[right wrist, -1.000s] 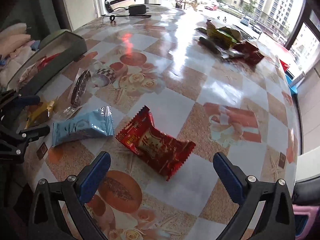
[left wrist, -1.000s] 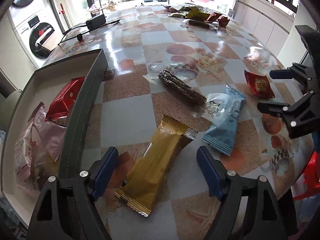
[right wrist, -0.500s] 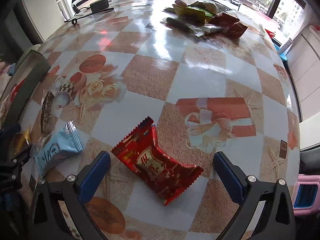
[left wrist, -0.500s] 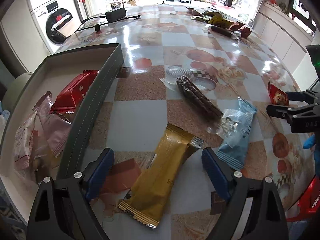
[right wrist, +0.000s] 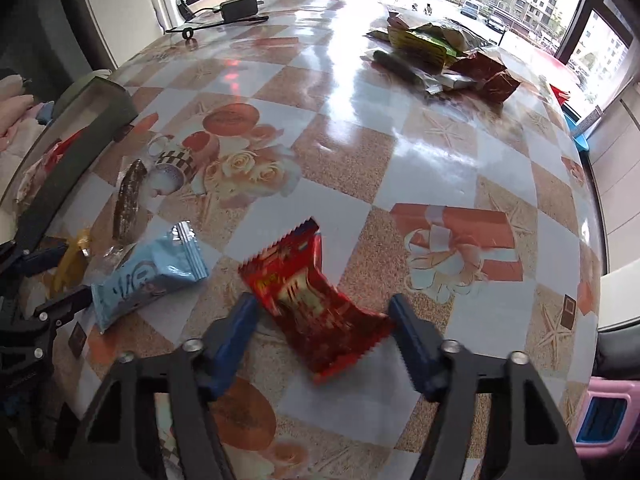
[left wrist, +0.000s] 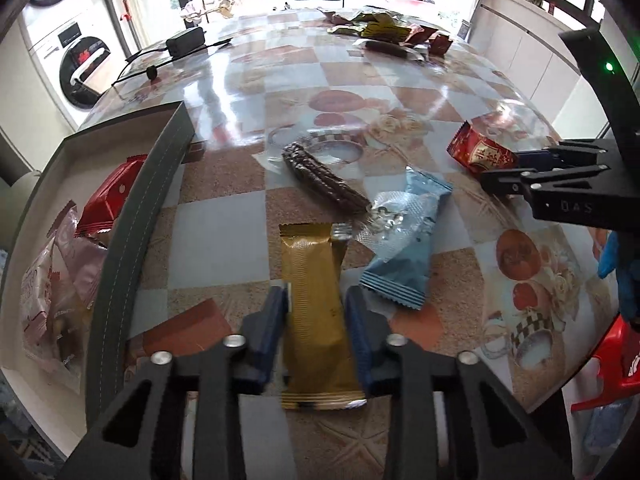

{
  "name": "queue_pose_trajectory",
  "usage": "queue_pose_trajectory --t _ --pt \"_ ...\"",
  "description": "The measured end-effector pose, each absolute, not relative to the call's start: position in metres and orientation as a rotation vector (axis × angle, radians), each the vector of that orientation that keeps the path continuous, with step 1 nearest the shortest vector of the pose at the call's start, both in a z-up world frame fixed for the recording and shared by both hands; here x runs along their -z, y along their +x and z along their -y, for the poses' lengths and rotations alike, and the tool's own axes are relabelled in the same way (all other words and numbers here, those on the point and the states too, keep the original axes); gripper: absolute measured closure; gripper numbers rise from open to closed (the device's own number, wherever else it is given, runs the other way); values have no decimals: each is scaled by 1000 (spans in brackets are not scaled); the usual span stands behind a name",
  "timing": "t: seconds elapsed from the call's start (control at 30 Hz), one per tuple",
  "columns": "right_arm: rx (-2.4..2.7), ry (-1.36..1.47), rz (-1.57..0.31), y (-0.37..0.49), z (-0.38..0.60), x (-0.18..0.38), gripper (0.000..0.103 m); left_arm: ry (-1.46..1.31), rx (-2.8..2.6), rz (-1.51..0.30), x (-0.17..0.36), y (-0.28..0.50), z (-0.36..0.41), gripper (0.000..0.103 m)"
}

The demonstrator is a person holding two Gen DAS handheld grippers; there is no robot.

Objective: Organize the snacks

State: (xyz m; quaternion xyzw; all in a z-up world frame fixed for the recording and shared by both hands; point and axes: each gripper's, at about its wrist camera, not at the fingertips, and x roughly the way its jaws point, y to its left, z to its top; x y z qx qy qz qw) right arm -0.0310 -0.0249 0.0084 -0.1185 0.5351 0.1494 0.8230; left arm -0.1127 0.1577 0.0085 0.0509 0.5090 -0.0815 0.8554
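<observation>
Gold snack bar [left wrist: 316, 316] sits clamped in left tongs [left wrist: 316, 312]; right tongs [right wrist: 324, 320] open around red packet [right wrist: 316, 300].

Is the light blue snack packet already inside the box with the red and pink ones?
No, the light blue packet lies on the table beside the gold bar, outside the box.

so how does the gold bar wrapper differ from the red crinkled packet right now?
The long gold bar wrapper lies flat and straight; the shorter red crinkled packet is buckled. The left gripper is closed onto the gold one; the right gripper brackets the red one, one side gapped. Both are sealed, on the table.
</observation>
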Motion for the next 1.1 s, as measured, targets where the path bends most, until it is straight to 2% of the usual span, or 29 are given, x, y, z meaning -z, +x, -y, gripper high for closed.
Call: queue_pose_trajectory --t 0.07,0.17,0.23,0.43,0.47,0.5,0.53,0.57,0.63,0.67,0.73,0.8,0.83,0.9,0.93,1.0,1.03,1.07,1.1 --pt "-303 -211 -1119 -35 29 -12 66 88 171 -1075 -9 -115 -157 78" --pt "-326 -122 -1097 -44 37 -22 73 40 174 -1074 -13 -120 -164 78" --pt "-344 -95 -1101 -48 39 -25 76 40 169 -1065 -16 -122 -166 78" --pt "-361 -139 -1146 -54 33 -19 75 37 155 -1053 -20 -125 -171 78" --pt "-343 -165 -1147 -54 32 -17 70 37 147 -1059 -18 -125 -173 78" --pt "-323 -189 -1145 -54 30 -16 60 35 137 -1066 -15 -125 -174 78" --pt "-304 -208 -1137 -53 29 -16 25 34 125 -1074 -13 -124 -176 78" --pt "-295 -213 -1118 -53 30 -18 6 34 113 -1081 -11 -124 -178 78" --pt "-295 -202 -1096 -52 31 -24 6 29 92 -1083 -9 -123 -181 76" --pt "-288 -193 -1096 -49 32 -26 6 31 80 -1085 -8 -122 -182 72" --pt "-251 -168 -1098 -41 34 -29 6 35 60 -1090 -8 -119 -184 61" --pt "-239 -96 -1126 -30 37 -27 6 40 39 -1097 -7 -117 -184 41" --pt "-240 -56 -1143 -25 38 -25 6 42 33 -1101 -6 -115 -184 37" --pt "-245 -1 -1180 -15 36 -18 14 39 27 -1104 -4 -114 -184 30" --pt "-246 6 -1203 -11 33 -13 25 34 24 -1105 -3 -113 -185 28" --pt "-222 -52 -1185 -9 23 -10 34 17 21 -1110 -2 -110 -185 22" --pt "-211 -89 -1175 -10 17 -10 43 5 20 -1109 -1 -109 -186 22" --pt "-207 -120 -1162 -11 13 -10 56 7 18 -1106 -2 -109 -185 22" --pt "-204 -153 -1150 -14 9 -10 62 12 22 -1104 -2 -109 -184 22"
